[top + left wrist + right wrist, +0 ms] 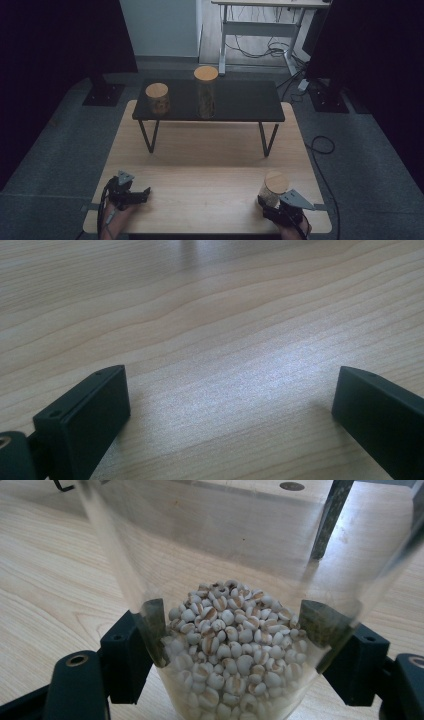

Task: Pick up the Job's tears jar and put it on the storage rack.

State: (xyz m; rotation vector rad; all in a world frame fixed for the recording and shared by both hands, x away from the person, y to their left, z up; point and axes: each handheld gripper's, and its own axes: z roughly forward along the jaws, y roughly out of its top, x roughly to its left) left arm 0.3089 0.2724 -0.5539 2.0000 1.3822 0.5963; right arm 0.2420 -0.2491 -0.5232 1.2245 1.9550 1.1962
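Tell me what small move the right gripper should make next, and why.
Probably lift the jar of pale grains straight up. The right gripper is already shut on its glass wall, and two other jars stand on the black shelf, so it likely goes there.

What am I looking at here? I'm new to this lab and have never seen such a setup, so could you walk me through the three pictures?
A person sits at a wooden table and holds a hand-operated gripper, a two-jaw clamp, in each hand. The high view looks down from above; the other two pictures come from cameras riding on the grippers.

The left gripper rests low over bare wood, jaws wide apart with nothing between them.

The right gripper is clamped on a clear jar part-filled with pale grains and closed with a wooden lid, near the table's front right corner.

At the back stands a small black shelf carrying two more lidded jars, a short jar and a tall jar.
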